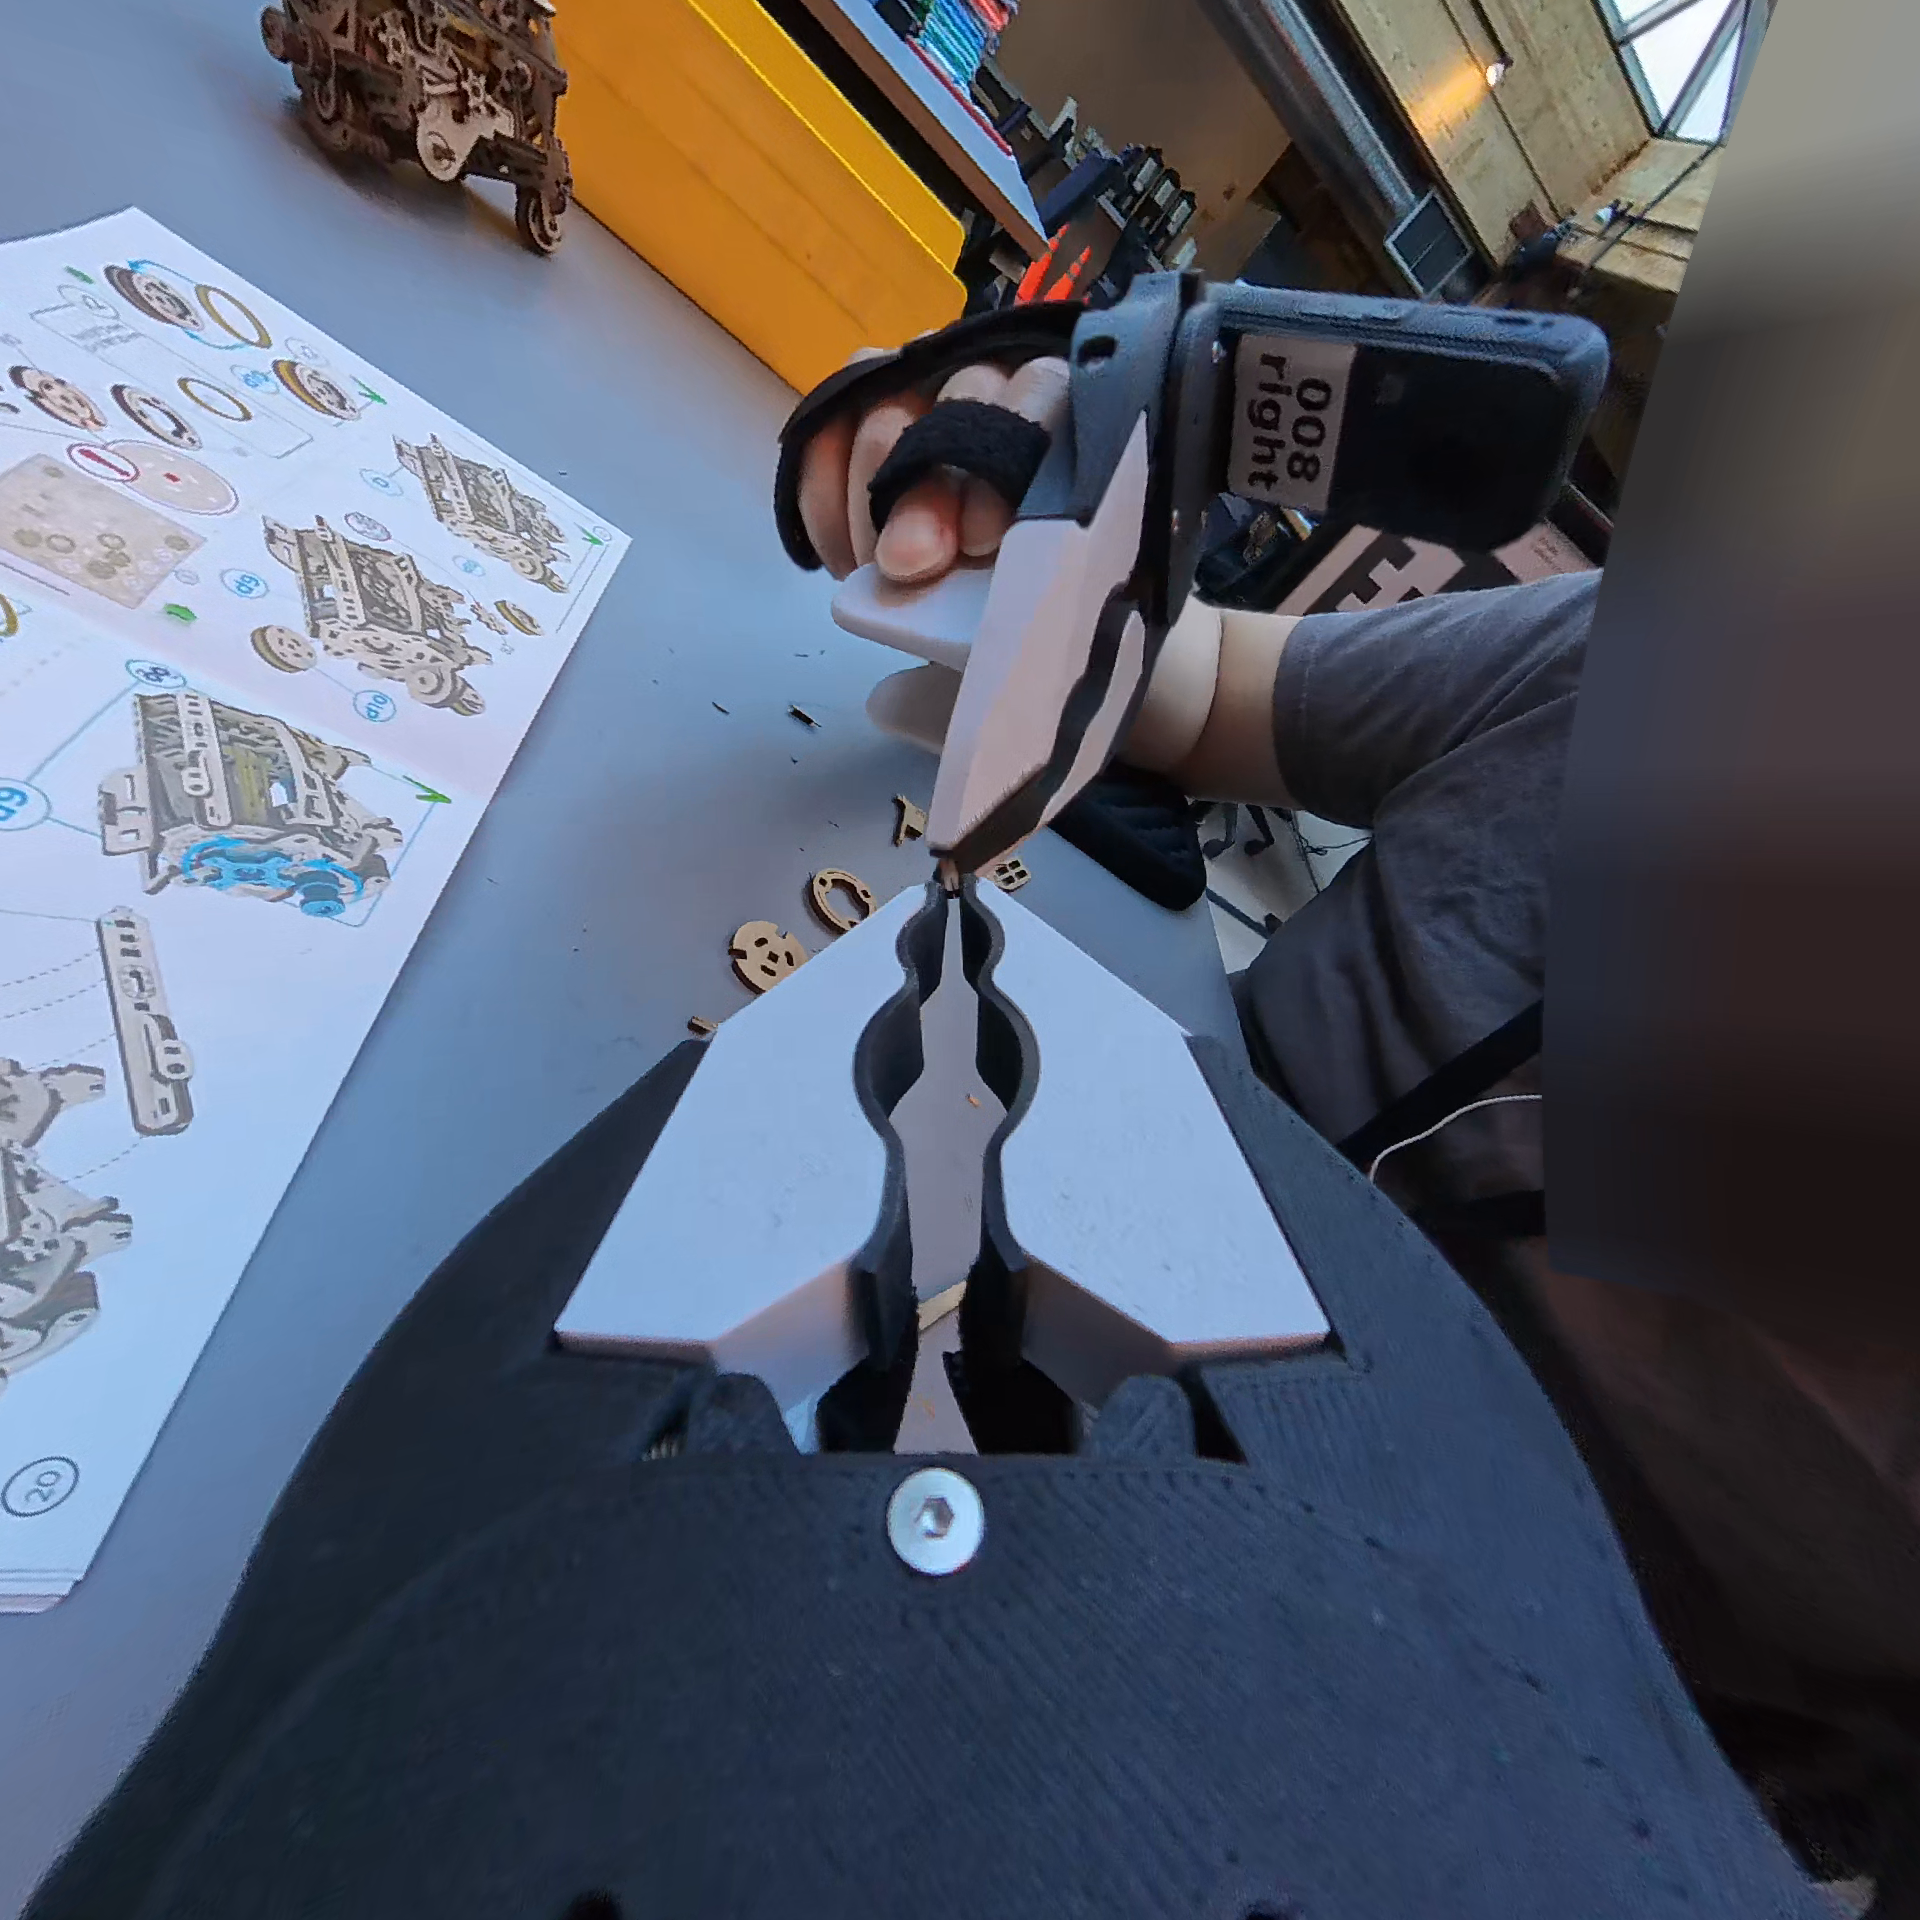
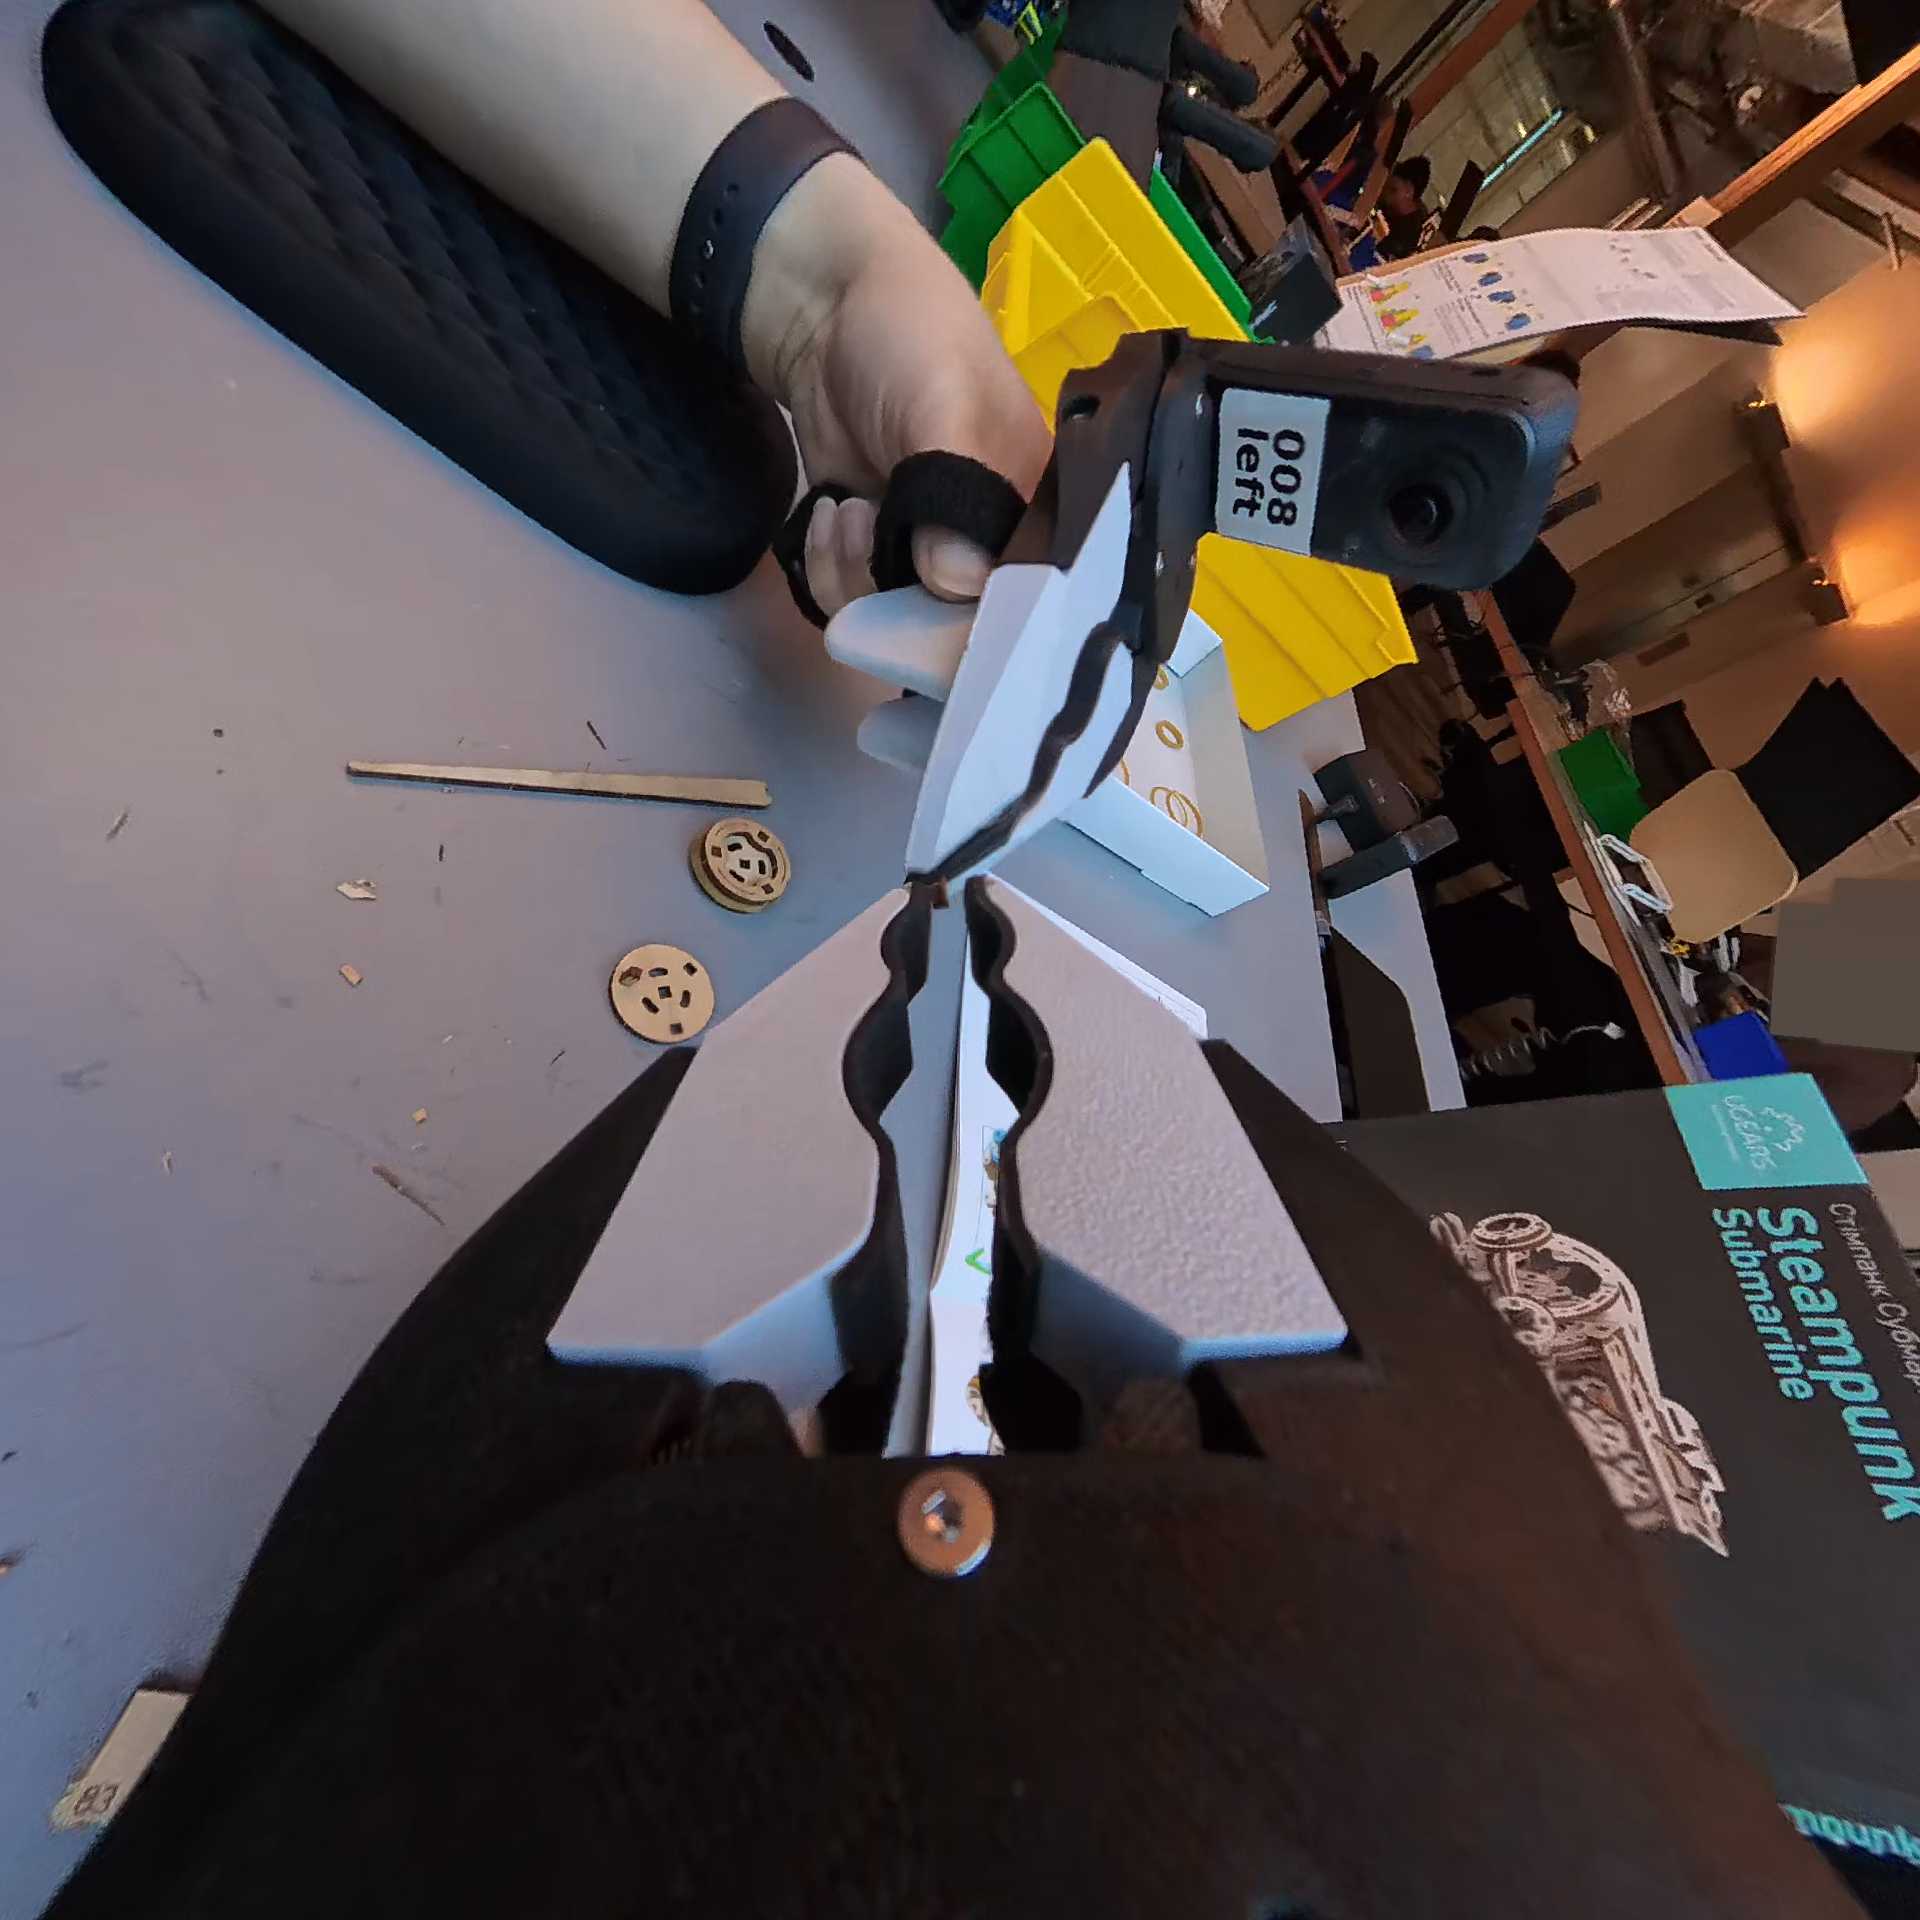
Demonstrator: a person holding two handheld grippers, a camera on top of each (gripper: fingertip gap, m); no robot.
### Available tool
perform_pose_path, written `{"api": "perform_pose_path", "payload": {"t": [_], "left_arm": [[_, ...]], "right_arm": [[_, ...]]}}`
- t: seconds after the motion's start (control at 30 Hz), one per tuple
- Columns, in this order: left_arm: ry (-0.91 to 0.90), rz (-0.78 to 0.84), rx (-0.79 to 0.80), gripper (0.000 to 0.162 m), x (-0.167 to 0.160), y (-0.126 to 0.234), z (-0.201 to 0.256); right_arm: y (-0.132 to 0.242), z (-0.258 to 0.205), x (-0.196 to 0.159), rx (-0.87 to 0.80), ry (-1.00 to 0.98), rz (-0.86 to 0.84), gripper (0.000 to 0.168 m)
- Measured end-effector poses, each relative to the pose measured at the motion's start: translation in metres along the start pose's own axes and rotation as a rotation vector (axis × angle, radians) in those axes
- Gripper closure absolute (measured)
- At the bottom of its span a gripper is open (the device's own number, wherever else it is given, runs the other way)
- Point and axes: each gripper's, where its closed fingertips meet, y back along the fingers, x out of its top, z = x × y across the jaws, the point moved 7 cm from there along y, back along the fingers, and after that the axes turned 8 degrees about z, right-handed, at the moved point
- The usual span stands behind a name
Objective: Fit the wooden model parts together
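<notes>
My left gripper [image 1: 949, 891] is shut on a tiny wooden part [image 1: 949, 881] held above the grey table [image 1: 582, 831]. My right gripper [image 1: 951, 854] comes down from above and meets it tip to tip. In the right wrist view my right gripper [image 2: 943, 891] stands almost closed, with a tiny brown wooden piece [image 2: 940, 896] at its tips. The left gripper [image 2: 922, 876] touches that piece from above. Whether there are one or two parts between the tips is too small to tell.
Loose wooden discs [image 2: 740, 864] [image 2: 662, 992] and a wooden strip [image 2: 561, 784] lie on the table. An instruction sheet [image 1: 260, 675], an assembled wooden model [image 1: 436, 94], yellow bins [image 2: 1143, 312], a black pad [image 2: 416, 301] and the kit box [image 2: 1662, 1351] surround the work area. My two grippers' fingertips are within a few centimetres of each other. About 35 centimetres separates my right fingertips from the assembled wooden model [image 1: 436, 94].
</notes>
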Motion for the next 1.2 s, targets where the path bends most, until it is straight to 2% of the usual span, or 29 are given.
{"api": "perform_pose_path", "payload": {"t": [0.2,0.47,0.57,0.63,0.77,1.07,1.2], "left_arm": [[-0.174,0.029,-0.022,0.161,0.002,0.002,0.006],[-0.676,0.09,0.069,0.162,0.001,0.005,0.021],[-0.802,0.137,0.083,0.162,0.003,0.003,0.029],[-0.866,0.172,0.06,0.162,0.003,0.003,0.036],[-0.847,0.202,0.009,0.162,0.004,0.004,0.041],[-0.925,0.233,-0.025,0.162,0.0,0.004,0.043],[-0.841,0.244,-0.094,0.162,0.0,0.005,0.045]], "right_arm": [[0.011,0.01,-0.002,-0.018,-0.131,0.095,0.158],[0.025,0.032,-0.009,0.009,-0.542,0.323,0.15],[0.026,0.034,0.0,0.02,-0.619,0.418,0.149],[0.024,0.031,0.005,0.05,-0.616,0.424,0.149],[0.02,0.021,0.011,0.082,-0.518,0.389,0.15],[0.018,0.018,0.013,0.095,-0.494,0.37,0.152],[0.018,0.019,0.007,0.096,-0.517,0.368,0.152]]}}
